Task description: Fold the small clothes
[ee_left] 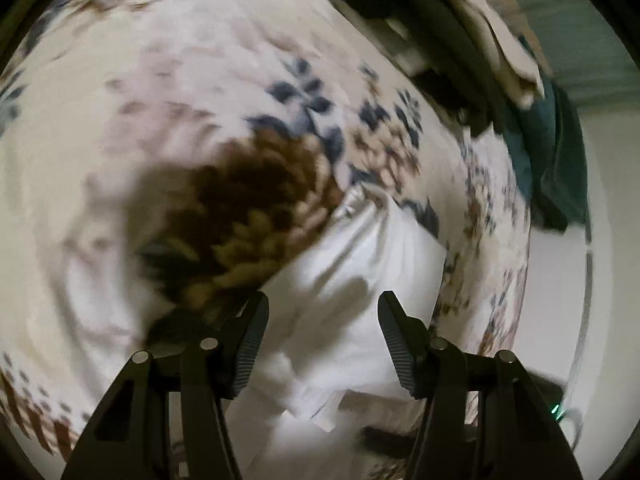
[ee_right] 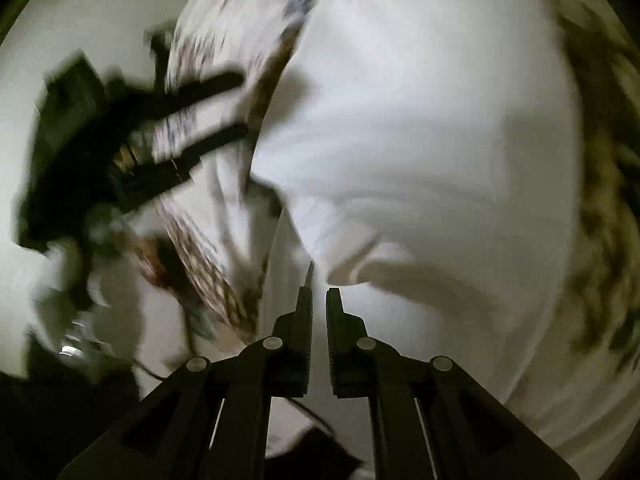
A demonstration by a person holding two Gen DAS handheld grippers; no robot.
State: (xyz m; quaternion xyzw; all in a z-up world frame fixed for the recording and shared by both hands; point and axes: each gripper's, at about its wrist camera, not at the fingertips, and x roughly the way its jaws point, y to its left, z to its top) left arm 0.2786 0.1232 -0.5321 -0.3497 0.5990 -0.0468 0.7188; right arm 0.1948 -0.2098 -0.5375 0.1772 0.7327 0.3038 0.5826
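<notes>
A white garment (ee_left: 360,264) lies on a floral bedspread (ee_left: 168,92). In the left wrist view my left gripper (ee_left: 322,312) hangs open just above the garment's near part, holding nothing. In the right wrist view the same white garment (ee_right: 420,128) fills the middle. My right gripper (ee_right: 319,300) has its jaws nearly together with a thin gap, at a fold edge of the white cloth; whether cloth is pinched between them does not show. The left gripper (ee_right: 236,106) shows blurred at the left, open over the bedspread. Both views are motion-blurred.
The bedspread's right edge (ee_left: 508,240) drops to a pale floor (ee_left: 560,280). Dark furniture (ee_left: 420,28) and a teal cloth (ee_left: 552,152) stand at the upper right, with folded pale cloth (ee_left: 500,32) above. Dark cables (ee_right: 188,340) lie at the lower left of the right wrist view.
</notes>
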